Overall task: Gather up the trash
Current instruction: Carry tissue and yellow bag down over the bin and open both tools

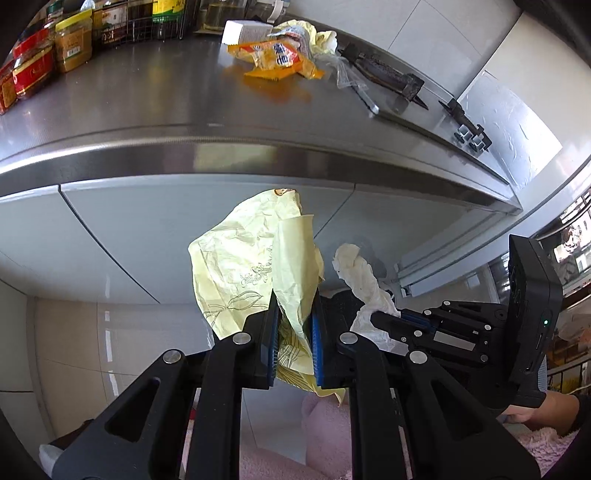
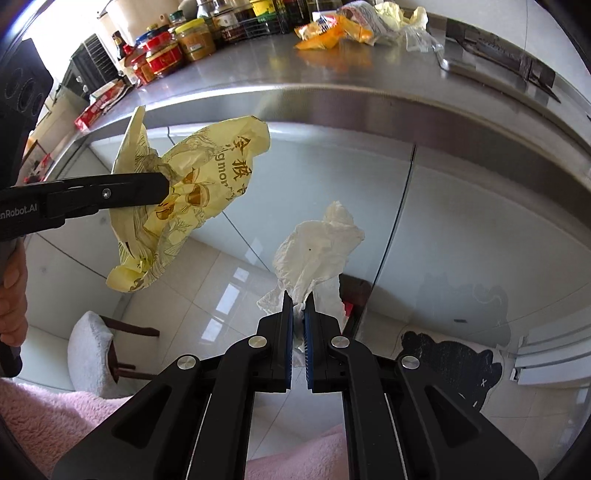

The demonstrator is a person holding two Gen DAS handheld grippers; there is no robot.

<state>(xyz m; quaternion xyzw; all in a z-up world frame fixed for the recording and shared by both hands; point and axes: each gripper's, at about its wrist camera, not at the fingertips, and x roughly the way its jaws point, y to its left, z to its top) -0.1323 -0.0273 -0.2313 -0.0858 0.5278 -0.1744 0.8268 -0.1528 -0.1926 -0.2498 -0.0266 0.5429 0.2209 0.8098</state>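
Note:
My left gripper (image 1: 295, 306) is shut on a crumpled pale yellow wrapper (image 1: 243, 269), held in the air in front of the cabinet doors below the counter. The same yellow wrapper (image 2: 192, 192) shows at the left of the right wrist view, pinched by the left gripper (image 2: 166, 188). My right gripper (image 2: 299, 299) is shut on a crumpled white tissue (image 2: 317, 247), also off the counter. In the left wrist view the white tissue (image 1: 362, 280) and the right gripper (image 1: 384, 319) sit to the right. More trash lies on the steel counter (image 1: 155, 103): an orange snack bag (image 1: 277, 59), yellow paper and clear plastic.
Spice jars (image 1: 51, 55) and a wire rack line the counter's back left. A white box (image 1: 247, 31) and a dark tool (image 1: 384, 70) lie near the trash. Below are glossy cabinet doors (image 2: 461, 229), a tiled floor, a stool (image 2: 96, 350) and a black bear-shaped item (image 2: 454, 365).

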